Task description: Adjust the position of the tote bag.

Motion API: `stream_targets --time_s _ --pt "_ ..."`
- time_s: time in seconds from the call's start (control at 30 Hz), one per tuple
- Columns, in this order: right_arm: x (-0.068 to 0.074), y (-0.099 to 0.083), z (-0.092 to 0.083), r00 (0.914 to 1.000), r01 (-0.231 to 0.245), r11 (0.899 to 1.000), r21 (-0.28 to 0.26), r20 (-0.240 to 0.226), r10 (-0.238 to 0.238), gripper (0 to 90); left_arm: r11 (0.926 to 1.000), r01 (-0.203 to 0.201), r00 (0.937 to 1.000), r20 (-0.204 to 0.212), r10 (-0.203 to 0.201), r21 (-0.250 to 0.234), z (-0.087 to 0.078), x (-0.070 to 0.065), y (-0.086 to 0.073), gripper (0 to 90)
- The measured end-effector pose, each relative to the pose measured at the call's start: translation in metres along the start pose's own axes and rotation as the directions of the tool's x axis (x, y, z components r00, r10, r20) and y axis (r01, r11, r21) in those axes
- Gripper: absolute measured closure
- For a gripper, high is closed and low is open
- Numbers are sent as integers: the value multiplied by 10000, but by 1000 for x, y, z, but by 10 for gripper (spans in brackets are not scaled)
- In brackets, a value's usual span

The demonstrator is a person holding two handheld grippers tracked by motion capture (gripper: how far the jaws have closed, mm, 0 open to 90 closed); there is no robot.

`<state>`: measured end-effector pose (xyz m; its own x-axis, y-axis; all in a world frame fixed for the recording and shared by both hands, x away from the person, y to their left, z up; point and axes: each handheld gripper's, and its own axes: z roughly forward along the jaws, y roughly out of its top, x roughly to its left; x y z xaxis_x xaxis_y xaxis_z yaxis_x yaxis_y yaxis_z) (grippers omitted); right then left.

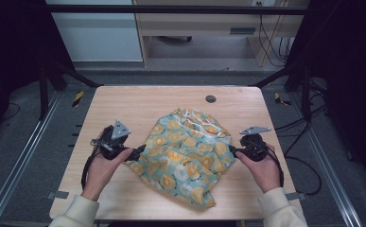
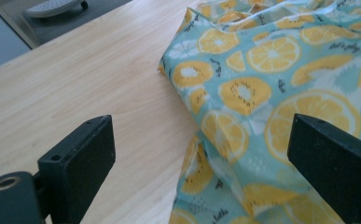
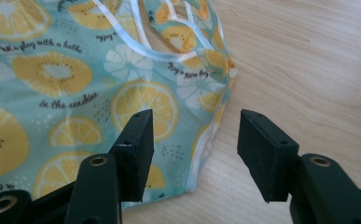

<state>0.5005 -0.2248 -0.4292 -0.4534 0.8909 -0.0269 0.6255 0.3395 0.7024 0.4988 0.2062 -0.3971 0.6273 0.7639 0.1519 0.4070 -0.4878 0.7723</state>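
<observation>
**Both tools open at the cloth's edges**

While the person's hands come in from the near edge of the bench, each holds a tool at one side of the fruit-print cloth. Left tool sits at the cloth's left edge, jaws spread wide and released (in the left gripper view, the cloth edge lies between them, w/ no pad pressing on it). Right tool is at the cloth's right edge, jaws parted approx. halfway, gripping nothing; in the right gripper view the hem lies below the gap, and bare wood shows under the right-hand jaw. Cloth lies rumpled on the bench, roughly mid-bench, teal w/ yellow citrus slices and a pale ribbon trim toward its far end. Farther back, a small dark round cap sits in the bench top near the far edge.
</observation>
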Motion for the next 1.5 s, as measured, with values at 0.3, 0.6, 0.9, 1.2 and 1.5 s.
stream_targets --time_s 0.3,0.6,0.9,1.2,1.5 --pt "-10 29 13 9993 160 9994 292 -355 -150 521 9997 132 9999 85 -133 214 22 8 26 70" --pt "-23 35 40 9978 -247 9970 730 -592 291 380 9990 404 9988 255 -409 216 38 9 32 72" --pt "-28 34 66 9946 -522 9925 1106 -831 615 239 9990 387 9990 219 -392 221 30 7 20 71" --pt "-26 32 82 9935 -556 9859 1576 -899 705 235 9984 478 9984 272 -487 313 32 6 13 69" --pt "-19 32 88 9891 -324 9867 1595 -1365 545 552 9981 563 9980 272 -569 245 33 5 15 67"
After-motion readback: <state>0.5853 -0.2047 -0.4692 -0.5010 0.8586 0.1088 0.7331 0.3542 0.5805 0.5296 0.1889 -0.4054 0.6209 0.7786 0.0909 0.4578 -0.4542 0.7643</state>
